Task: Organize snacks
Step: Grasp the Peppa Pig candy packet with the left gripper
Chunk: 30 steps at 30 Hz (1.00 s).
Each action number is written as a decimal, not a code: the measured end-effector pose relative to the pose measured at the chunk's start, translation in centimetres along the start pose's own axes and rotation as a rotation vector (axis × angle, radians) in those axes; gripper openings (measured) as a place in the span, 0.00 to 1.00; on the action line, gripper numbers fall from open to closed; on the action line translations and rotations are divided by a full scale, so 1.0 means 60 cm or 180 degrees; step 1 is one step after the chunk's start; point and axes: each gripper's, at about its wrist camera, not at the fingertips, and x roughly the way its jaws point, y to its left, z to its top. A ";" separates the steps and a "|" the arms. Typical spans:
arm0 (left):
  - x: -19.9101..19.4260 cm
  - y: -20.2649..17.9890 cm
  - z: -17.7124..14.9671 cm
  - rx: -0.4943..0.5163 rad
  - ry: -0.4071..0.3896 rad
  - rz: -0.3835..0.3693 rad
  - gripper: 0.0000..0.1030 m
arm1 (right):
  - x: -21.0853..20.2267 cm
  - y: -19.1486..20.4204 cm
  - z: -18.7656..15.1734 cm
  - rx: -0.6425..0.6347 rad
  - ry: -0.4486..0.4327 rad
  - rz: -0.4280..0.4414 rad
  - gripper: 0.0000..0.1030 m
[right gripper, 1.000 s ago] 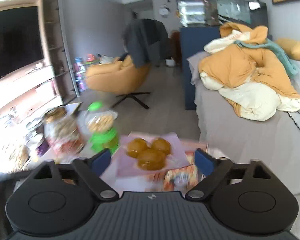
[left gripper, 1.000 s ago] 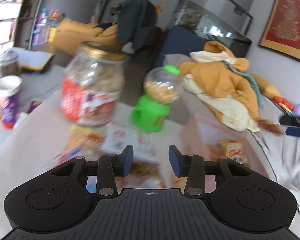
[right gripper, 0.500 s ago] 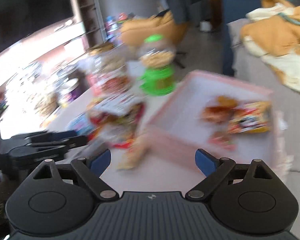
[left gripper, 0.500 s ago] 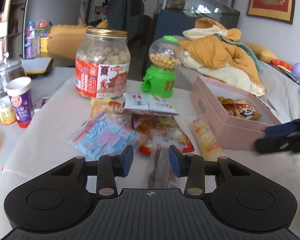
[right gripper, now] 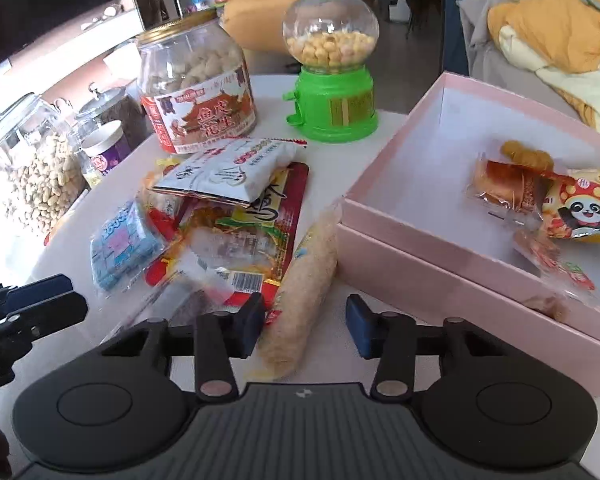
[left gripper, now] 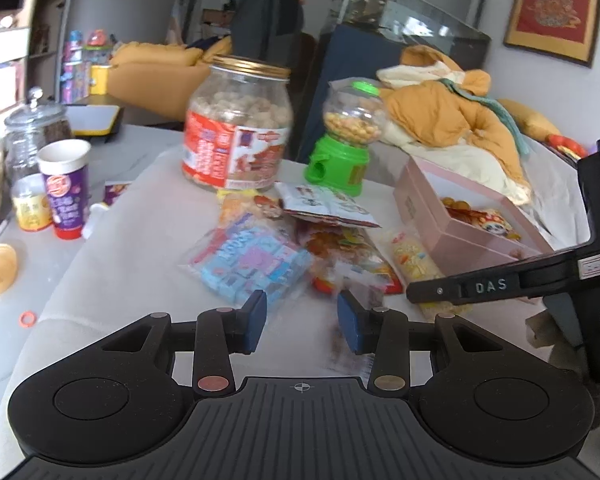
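Counting perhaps six snack packets [right gripper: 228, 216] beside one pink box [right gripper: 432, 276]

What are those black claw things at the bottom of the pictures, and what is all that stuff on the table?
Those are two grabbers that a person holds, one in each hand. Each has two fingers and a small camera looking along them. One picture looks out from the left gripper, the other from the right gripper, so each shows its own black fingers at the bottom.

On the table lie a pile of snack packets, a big jar of nuts, a green candy dispenser and a pink box with a few snacks already inside.

Nothing is held yet. The right gripper's jaws have just been closing with a long pale snack stick between them, but the pads are not squeezing it. The left gripper is open.
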 end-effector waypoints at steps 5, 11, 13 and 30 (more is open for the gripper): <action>0.014 -0.033 0.004 0.0214 0.0029 -0.0066 0.43 | -0.044 -0.006 -0.036 -0.0076 0.0084 0.0173 0.27; 0.025 0.014 0.041 -0.0195 -0.0255 0.0453 0.43 | -0.101 -0.028 -0.118 -0.0175 -0.0050 0.0146 0.27; 0.040 0.044 0.054 -0.0335 -0.0279 0.0592 0.43 | -0.113 -0.037 -0.137 -0.0197 -0.0152 0.0085 0.28; 0.036 0.052 0.061 -0.0689 0.0040 0.0361 0.43 | -0.102 -0.001 -0.166 -0.0510 -0.0332 0.0121 0.84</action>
